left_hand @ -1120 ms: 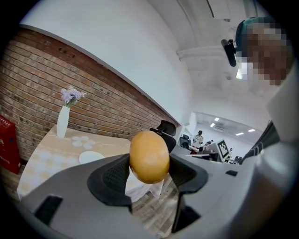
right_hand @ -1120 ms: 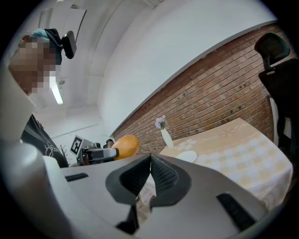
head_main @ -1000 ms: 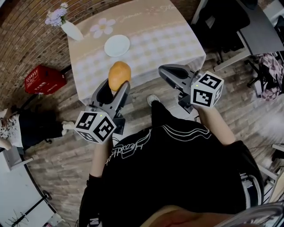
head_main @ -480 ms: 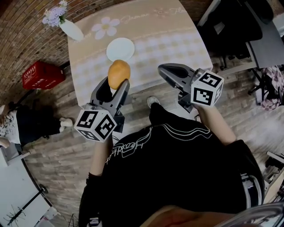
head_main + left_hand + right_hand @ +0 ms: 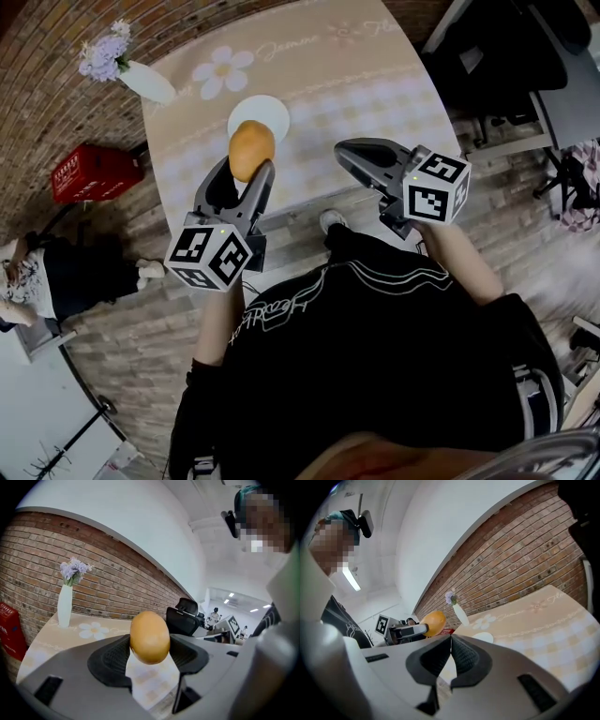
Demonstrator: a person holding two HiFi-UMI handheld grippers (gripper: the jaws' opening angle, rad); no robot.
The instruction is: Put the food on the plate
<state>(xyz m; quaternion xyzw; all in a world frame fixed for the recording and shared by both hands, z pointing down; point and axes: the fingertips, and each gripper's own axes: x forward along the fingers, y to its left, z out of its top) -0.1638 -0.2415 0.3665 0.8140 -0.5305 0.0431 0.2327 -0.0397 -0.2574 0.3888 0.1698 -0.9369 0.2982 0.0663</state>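
At the table's (image 5: 375, 84) near side: one roll (image 5: 251, 148), one plate (image 5: 272, 111), two grippers.
Head view: the left gripper (image 5: 248, 171) clamps the golden roll, which now overlaps the white plate in the picture; a second ago it sat short of it, by the table edge. One vase (image 5: 145, 82) stands at the far corner. Left gripper view: both pads press the roll. Right gripper view: the right gripper (image 5: 450, 638) has its jaws together, empty.

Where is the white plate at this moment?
In the head view, the white plate sits on the table, left of its middle, just beyond the orange bun clamped in the left tool; the flower vase stands further left.
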